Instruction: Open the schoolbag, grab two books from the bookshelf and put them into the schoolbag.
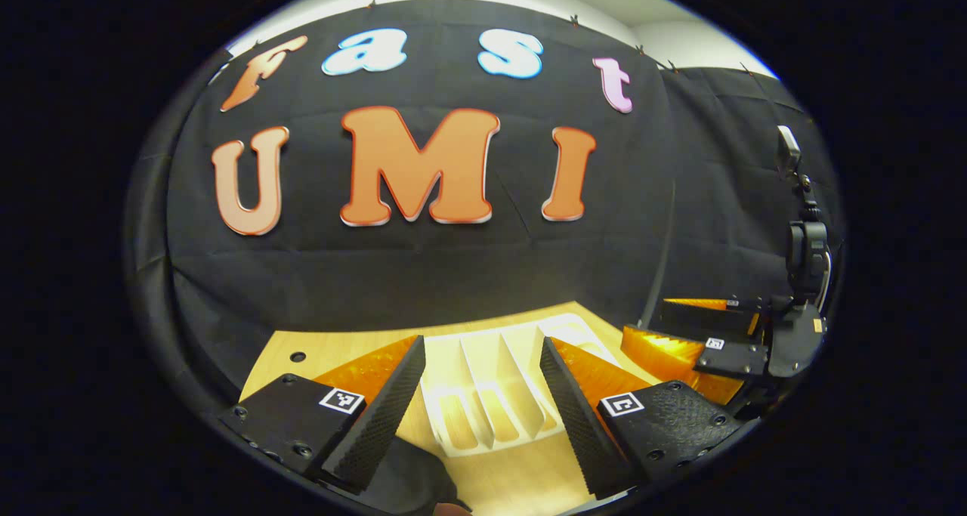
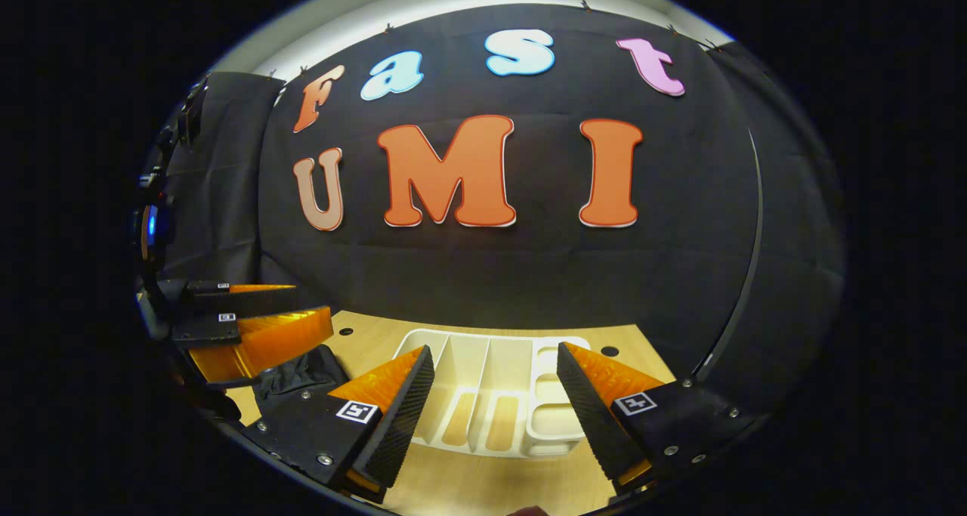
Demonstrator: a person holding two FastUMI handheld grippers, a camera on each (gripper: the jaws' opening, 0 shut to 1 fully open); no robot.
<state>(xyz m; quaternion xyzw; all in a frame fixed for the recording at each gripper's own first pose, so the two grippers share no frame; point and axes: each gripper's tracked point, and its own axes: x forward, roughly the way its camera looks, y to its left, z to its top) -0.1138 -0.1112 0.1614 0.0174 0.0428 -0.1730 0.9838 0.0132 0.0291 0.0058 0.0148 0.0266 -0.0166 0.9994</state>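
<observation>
A white divided bookshelf rack stands on the wooden table, seen straight ahead between my left gripper's fingers, which stand open with nothing held. The same rack also lies ahead of my right gripper, open as well and a little above the table. A black fabric schoolbag sits left of the rack, and a dark piece of it lies under the left fingers. The upright dividers of the rack have bare slots between them.
My right gripper hangs off to the right in the left gripper view; my left gripper hangs at the left edge of the right gripper view. A camera on a black mount stands at the far right. Black cloth walls off the table's back.
</observation>
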